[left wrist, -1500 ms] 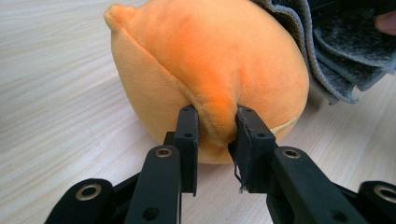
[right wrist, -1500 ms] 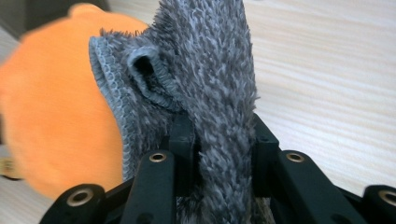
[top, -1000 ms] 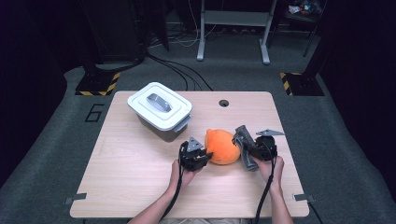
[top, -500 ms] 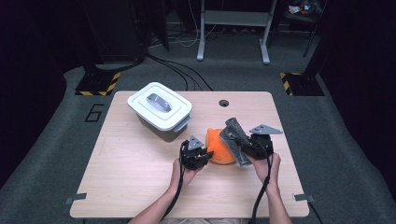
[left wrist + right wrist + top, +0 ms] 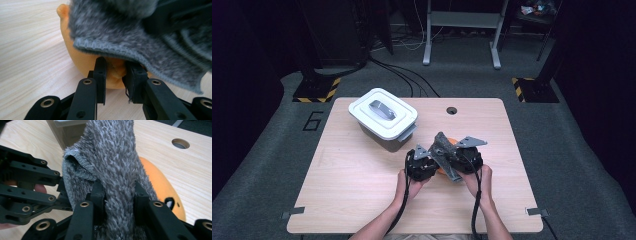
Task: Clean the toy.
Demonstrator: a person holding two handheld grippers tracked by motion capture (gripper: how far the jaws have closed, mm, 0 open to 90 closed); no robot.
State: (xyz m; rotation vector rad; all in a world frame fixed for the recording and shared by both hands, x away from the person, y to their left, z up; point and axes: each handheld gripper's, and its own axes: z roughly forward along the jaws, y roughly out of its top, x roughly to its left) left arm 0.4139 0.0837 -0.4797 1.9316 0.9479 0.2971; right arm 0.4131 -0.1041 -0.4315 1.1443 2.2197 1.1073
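Both tongs are closed on something: the left gripper [image 5: 113, 72] pinches a fold of the orange toy [image 5: 82, 56] at lower centre of its view, and the right gripper [image 5: 117, 192] clamps the grey fluffy cloth [image 5: 112, 157], draped over the toy. Both are judged soft and light; the cloth is best gripped at a bunched edge.

Fuzzy grey cloth [image 5: 117, 162], orange toy [image 5: 87, 57], white lidded box [image 5: 383, 118], pale wood-grain table [image 5: 347, 185].
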